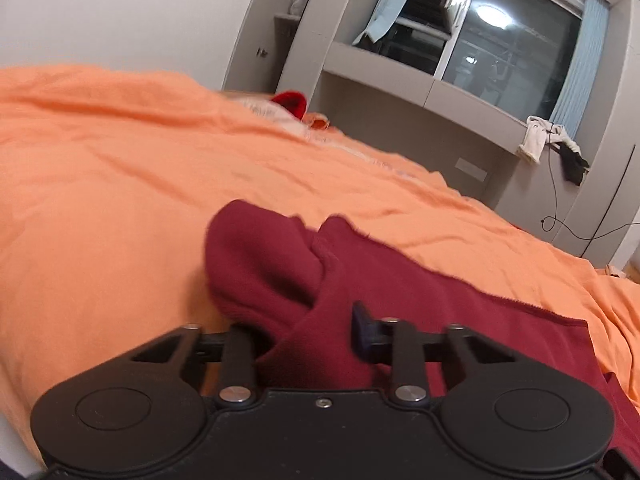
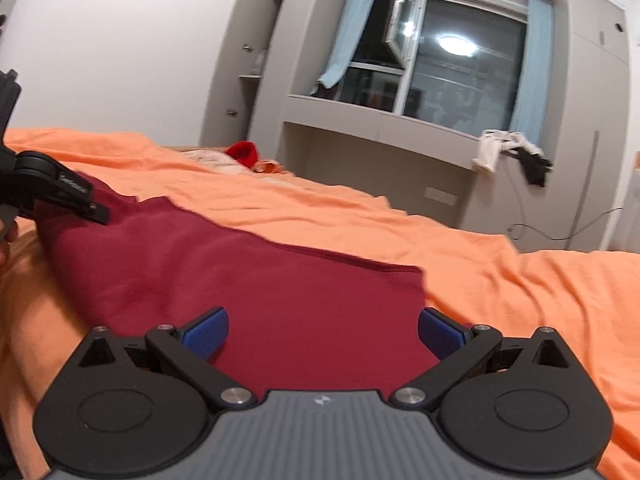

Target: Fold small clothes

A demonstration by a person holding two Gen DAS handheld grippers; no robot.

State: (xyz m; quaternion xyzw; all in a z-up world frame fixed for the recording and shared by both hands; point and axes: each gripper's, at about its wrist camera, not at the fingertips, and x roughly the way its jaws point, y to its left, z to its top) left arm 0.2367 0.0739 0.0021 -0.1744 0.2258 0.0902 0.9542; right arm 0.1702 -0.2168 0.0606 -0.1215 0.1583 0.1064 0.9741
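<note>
Now | maroon garment (image 2: 248, 280) | long axis far-left to near-right, flat on bedspread (image 2: 520, 288)

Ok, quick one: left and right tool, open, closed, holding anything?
Left tool: closed on a bunched fold of the dark red garment.
Right tool: open over the garment, holding nothing.

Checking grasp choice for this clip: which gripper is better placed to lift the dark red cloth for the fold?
Left. The left gripper already has bunched dark red knitted cloth between its fingers; the right gripper is open above it.
</note>
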